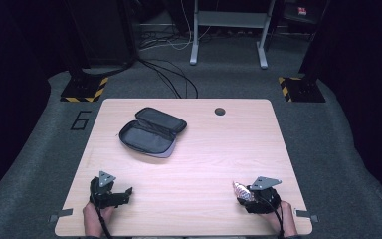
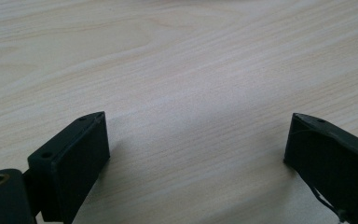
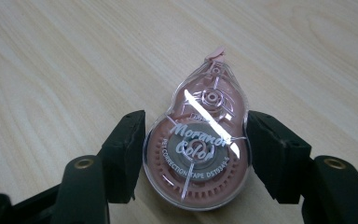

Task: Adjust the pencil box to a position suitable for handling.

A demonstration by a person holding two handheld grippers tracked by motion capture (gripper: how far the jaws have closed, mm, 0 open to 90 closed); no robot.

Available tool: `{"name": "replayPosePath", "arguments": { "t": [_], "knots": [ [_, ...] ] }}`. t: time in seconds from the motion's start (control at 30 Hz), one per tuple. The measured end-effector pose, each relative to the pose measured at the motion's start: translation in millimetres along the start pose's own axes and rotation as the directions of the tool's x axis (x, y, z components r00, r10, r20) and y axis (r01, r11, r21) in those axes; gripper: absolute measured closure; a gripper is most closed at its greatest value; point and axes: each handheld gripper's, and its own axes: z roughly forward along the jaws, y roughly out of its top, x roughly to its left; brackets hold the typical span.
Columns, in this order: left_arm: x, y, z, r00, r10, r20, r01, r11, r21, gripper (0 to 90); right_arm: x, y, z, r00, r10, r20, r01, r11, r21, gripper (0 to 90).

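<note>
Two grippers low over table (image 1: 194,149), right gripper (image 1: 242,193) clamping correction tape (image 3: 198,144), left gripper (image 1: 124,193) agape, open pouch (image 1: 151,132) beyond

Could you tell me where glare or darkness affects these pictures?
Right gripper view: white glare streaks cross the correction tape and its lettering. High view: the table is evenly lit, the room's sides dark. Left gripper view: soft shadows lie beside the jaws.

Between the two hand-held grippers the surface (image 1: 199,169) lies bare, so a hand could pass straight across. Farther back, left of centre, an open pencil case (image 1: 151,132) blocks the way; to its right the wood is free up to a small round hole (image 1: 220,111).
</note>
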Motion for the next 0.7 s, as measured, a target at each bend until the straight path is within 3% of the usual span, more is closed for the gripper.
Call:
{"name": "replayPosePath", "arguments": {
  "t": [0.17, 0.27, 0.37, 0.43, 0.53, 0.63, 0.7],
  "knots": [
    [0.0, 0.0, 0.0, 1.0, 0.0, 0.0, 0.0, 1.0, 0.0, 6.3, -3.0, -3.4, 2.0, 0.9997, 0.022, -0.011, -0.022, 1.0, 0.007, 36.8],
    [0.1, 0.1, -0.3, 1.0, 0.0, 0.001, 0.0, 1.0, 0.004, 6.3, -4.8, -2.5, -2.0, 0.999, 0.04, -0.017, -0.041, 0.999, -0.018, 18.6],
    [0.2, 0.2, -0.4, 1.0, 0.001, 0.002, -0.001, 1.0, 0.006, 6.3, -5.7, -1.3, -6.9, 0.9967, 0.08, -0.015, -0.081, 0.996, -0.04, 14.5],
    [-0.1, -0.1, 0.2, 1.0, -0.001, -0.001, 0.0, 1.0, -0.003, 6.3, -14.3, -1.7, -15.4, 0.9948, 0.101, 0.004, -0.101, 0.991, -0.091, 12.5],
    [-0.1, -0.1, 0.1, 1.0, 0.0, -0.001, 0.0, 1.0, -0.002, 6.3, -27.9, -4.1, -20.3, 0.9854, 0.167, 0.034, -0.162, 0.979, -0.121, 8.7],
    [0.0, 0.0, 0.1, 1.0, 0.0, -0.001, 0.0, 1.0, -0.002, 6.3, -47.7, -8.5, -20.2, 0.9648, 0.249, 0.086, -0.234, 0.959, -0.158, 6.9],
    [0.1, 0.3, -0.3, 1.0, 0.001, 0.002, -0.001, 1.0, 0.005, 6.3, -62.7, -10.9, -17.4, 0.9476, 0.296, 0.121, -0.276, 0.949, -0.155, 6.2]
  ]
}}
